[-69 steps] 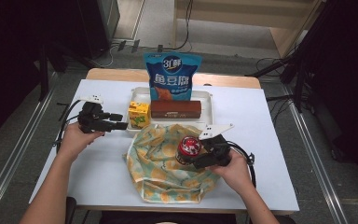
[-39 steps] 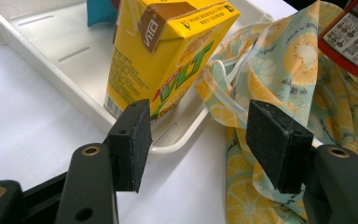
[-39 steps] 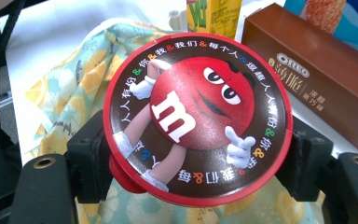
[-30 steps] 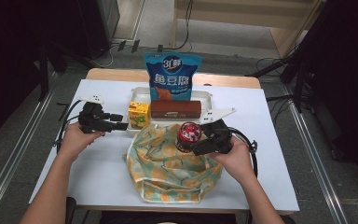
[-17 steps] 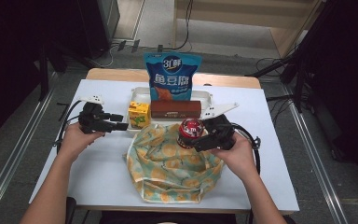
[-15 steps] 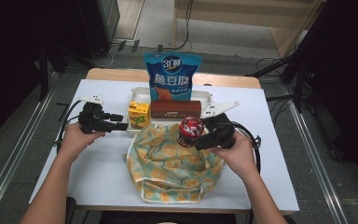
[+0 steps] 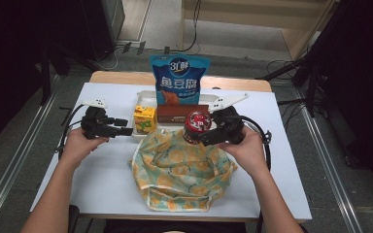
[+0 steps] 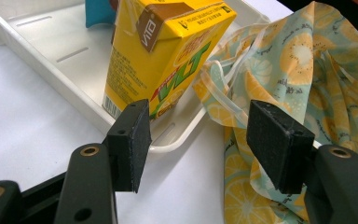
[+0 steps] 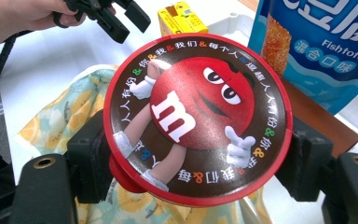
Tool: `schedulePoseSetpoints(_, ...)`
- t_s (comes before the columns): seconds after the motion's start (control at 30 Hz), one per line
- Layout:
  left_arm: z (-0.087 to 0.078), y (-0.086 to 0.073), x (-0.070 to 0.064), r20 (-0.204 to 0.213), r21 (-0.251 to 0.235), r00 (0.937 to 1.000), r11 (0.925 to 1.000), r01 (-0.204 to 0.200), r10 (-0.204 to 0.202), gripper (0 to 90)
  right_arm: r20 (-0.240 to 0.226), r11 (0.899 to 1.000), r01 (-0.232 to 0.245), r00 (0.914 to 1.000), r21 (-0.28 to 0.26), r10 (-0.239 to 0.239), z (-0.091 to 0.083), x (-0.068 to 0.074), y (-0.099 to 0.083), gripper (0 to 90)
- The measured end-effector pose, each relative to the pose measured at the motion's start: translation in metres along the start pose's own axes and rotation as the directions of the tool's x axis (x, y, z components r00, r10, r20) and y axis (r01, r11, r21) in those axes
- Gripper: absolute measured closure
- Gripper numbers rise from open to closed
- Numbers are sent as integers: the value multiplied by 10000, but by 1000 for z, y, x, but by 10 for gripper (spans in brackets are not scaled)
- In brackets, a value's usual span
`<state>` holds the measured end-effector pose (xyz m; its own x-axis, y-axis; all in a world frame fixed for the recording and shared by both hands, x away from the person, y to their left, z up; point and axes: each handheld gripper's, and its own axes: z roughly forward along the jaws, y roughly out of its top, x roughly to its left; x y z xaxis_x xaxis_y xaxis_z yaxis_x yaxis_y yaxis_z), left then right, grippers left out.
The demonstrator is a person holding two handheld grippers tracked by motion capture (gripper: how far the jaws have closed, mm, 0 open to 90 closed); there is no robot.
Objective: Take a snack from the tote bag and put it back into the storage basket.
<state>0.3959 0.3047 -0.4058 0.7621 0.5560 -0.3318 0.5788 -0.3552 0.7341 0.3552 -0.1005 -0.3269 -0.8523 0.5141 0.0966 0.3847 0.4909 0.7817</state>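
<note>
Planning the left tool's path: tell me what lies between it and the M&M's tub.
In the high view, the yellow juice carton in the white tray lies between the left tool and the M&M's tub.

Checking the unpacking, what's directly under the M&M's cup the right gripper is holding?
The M&M's cup, clamped in the right gripper, hangs over the lemon-print bag. The cup hides the bag's opening, so its contents cannot be seen.

We see our right gripper [image 7: 209, 137] has carried the red tub [image 7: 197, 125] off the bag's [image 7: 179, 170] middle, toward the tray [image 7: 143, 97]
</note>
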Motion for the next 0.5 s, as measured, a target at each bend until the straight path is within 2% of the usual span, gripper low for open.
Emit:
schedulePoseSetpoints(0.43,-1,-1,0,-2,1,10000,10000,-7,7,403,28,10000,-39,10000,-19,39,2,-13,13,258)
schedulePoseSetpoints(0.5,-1,-2,-1,15,-4,10000,10000,-13,13,403,22,9999,-157,9999,3,157,3,-16,13,258)
